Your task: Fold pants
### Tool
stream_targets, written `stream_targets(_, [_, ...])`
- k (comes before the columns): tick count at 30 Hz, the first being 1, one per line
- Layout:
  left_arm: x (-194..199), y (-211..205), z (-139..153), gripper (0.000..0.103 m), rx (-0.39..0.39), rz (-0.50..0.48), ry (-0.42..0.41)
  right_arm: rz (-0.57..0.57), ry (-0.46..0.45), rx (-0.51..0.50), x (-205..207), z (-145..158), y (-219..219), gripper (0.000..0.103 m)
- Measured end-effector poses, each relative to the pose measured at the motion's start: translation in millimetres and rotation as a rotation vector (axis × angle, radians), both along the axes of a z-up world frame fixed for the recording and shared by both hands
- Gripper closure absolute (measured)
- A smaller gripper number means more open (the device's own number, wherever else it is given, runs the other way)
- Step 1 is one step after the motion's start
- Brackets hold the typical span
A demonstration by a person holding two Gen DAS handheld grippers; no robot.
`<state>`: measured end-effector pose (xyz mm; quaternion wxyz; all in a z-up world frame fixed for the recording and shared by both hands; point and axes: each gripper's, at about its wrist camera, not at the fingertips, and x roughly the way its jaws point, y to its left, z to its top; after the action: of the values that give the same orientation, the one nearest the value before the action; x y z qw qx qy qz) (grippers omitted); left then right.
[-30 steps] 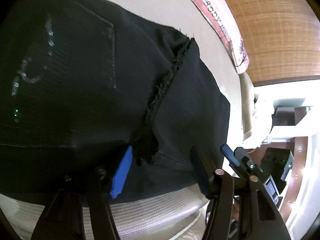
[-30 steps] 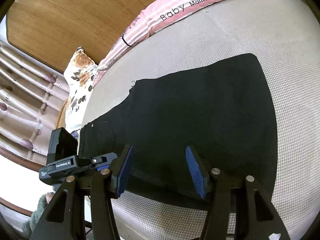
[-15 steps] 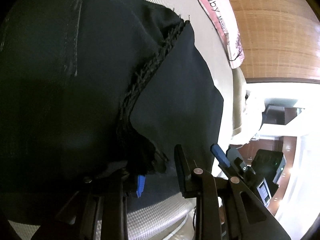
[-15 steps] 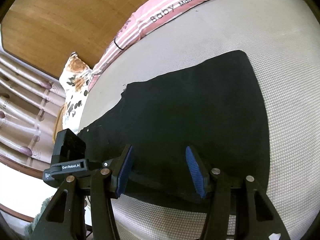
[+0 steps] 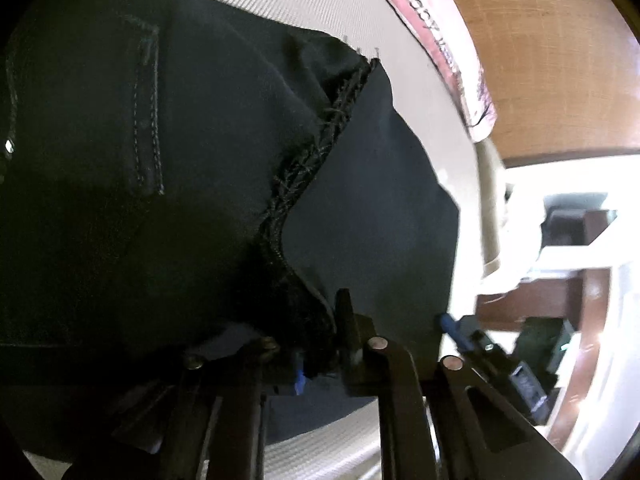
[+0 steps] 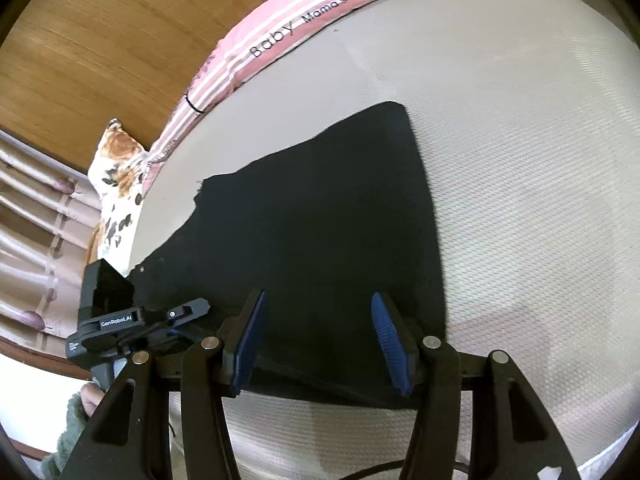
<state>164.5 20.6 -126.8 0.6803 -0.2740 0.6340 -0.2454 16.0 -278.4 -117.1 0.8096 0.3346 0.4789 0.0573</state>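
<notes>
Black pants (image 5: 160,200) lie flat on a pale mattress (image 6: 520,160), back pocket and frayed crotch seam (image 5: 312,160) showing in the left wrist view. My left gripper (image 5: 320,360) is shut on a bunch of the dark fabric at the lower end of that seam. In the right wrist view one folded leg (image 6: 320,220) stretches away to its hem. My right gripper (image 6: 316,332) stands open low over the leg's near edge, its blue pads (image 6: 386,340) apart and not pressing the cloth. The left gripper (image 6: 132,320) shows at that view's left edge.
A pink striped pillow (image 6: 280,36) with lettering runs along the mattress's far side under a wooden headboard (image 6: 100,40). A floral cushion (image 6: 116,168) lies at the far left corner. A green sleeve (image 6: 76,412) shows at the lower left. The mattress edge is just below both grippers.
The left jaws have closed from wide apart onto the fabric by the seam, and the cloth has bunched up there. The right gripper has shifted a little along the leg, still open.
</notes>
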Motion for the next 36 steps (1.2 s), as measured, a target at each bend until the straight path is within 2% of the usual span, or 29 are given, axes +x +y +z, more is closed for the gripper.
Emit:
stream_targets(4, [-13, -8, 23, 0.094, 0.076, -0.055, -0.106, 0.005, 0.015, -0.037, -5, 1, -2, 0.051])
stream_targets(8, [-32, -11, 48, 0.094, 0.108, -0.088, -0.208, 0.028, 0.028, -0.085, -10, 3, 0, 0.051])
stream_targets(10, [-40, -9, 48, 0.094, 0.135, -0.105, -0.238, 0.048, 0.044, -0.109, -12, 1, 2, 0.051])
stream_targets(12, [-43, -6, 37, 0.094, 0.152, -0.108, -0.226, 0.064, 0.050, -0.115, -13, -3, 3, 0.052])
stream_targets(14, [-41, -1, 16, 0.094, 0.165, -0.088, -0.167, 0.082, 0.062, -0.139, -11, -8, 8, 0.052])
stream_targets(16, [-40, -1, 7, 0.094, 0.179, -0.089, -0.173, 0.102, 0.064, -0.170, -10, -9, 13, 0.051])
stream_targets(22, [-39, -10, 13, 0.093, 0.232, -0.120, -0.212, 0.124, 0.082, -0.207, -5, -10, 18, 0.051])
stream_targets(25, [-40, -11, 17, 0.086, 0.268, -0.126, -0.232, 0.130, 0.089, -0.209, -1, -4, 18, 0.050])
stream_targets(26, [-41, -11, 21, 0.082, 0.307, -0.137, -0.258, 0.130, 0.073, -0.207, 2, 1, 16, 0.050])
stream_targets(31, [-49, -22, 42, 0.081, 0.488, -0.156, -0.411, 0.096, -0.026, -0.265, 28, 24, 6, 0.051])
stream_targets(34, [-57, -26, 53, 0.081, 0.530, -0.142, -0.505, 0.085, -0.064, -0.298, 51, 32, 1, 0.057])
stream_targets(36, [-64, -30, 61, 0.081, 0.502, -0.163, -0.566, 0.093, -0.091, -0.325, 66, 36, 2, 0.060])
